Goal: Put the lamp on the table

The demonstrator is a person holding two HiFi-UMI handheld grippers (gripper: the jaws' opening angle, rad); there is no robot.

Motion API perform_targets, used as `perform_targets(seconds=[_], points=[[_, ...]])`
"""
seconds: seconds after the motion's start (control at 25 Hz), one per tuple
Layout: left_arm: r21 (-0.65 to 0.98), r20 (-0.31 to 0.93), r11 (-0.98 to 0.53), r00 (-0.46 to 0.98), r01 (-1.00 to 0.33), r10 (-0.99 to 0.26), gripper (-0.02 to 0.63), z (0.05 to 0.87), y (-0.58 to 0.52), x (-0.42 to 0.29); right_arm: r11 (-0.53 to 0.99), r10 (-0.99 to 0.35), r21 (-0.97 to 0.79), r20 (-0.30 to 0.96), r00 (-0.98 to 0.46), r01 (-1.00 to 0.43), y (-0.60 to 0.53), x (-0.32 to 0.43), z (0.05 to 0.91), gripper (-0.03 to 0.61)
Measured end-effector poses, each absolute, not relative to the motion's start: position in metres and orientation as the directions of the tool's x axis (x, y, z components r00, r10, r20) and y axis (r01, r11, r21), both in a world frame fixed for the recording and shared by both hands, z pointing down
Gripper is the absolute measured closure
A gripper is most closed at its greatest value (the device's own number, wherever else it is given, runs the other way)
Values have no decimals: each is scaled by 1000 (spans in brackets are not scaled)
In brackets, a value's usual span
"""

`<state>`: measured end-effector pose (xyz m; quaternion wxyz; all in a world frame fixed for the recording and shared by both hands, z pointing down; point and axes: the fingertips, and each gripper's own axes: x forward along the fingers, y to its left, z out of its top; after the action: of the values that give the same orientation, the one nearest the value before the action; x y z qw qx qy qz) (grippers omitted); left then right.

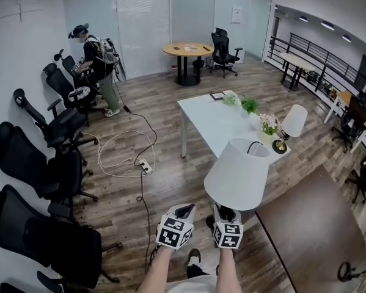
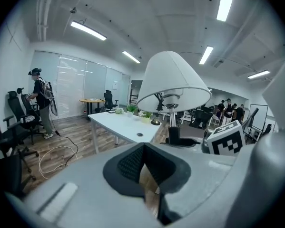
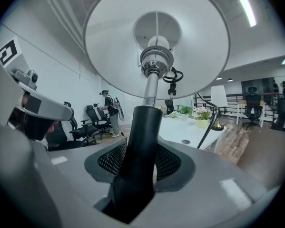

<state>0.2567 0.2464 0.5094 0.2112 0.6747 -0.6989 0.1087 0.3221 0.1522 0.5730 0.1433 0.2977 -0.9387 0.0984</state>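
A lamp with a white cone shade stands upright in my right gripper, which is shut on its black stem. In the right gripper view the stem rises between the jaws to the shade overhead. My left gripper hovers just left of it, shut with nothing held; its view shows the lamp to the right. The long white table lies ahead across wood floor, also seen as the table and the table.
On the white table stand a second small lamp, flowers and a green plant. A dark brown table lies close at my right. Black office chairs line the left wall, where a person stands. A cable with a power strip lies on the floor.
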Motion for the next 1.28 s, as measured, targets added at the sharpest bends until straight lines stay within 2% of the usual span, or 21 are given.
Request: perform_targets(seconds=[0.36, 0.8, 1.0, 1.28], points=[[110, 459, 102, -40, -989, -888, 614, 501, 171, 207, 823, -499, -115, 324, -804, -557, 69, 267, 571, 380], [167, 446, 171, -81, -971, -891, 614, 513, 131, 171, 848, -467, -97, 326, -822, -520, 15, 228, 580, 380], [198, 466, 175, -64, -964, -883, 614, 527, 121, 159, 851, -468, -73, 342, -815, -520, -2, 217, 586, 380], [203, 467, 191, -77, -960, -881, 614, 532, 99, 106, 833, -501, -61, 339, -796, -550, -34, 181, 585, 380]])
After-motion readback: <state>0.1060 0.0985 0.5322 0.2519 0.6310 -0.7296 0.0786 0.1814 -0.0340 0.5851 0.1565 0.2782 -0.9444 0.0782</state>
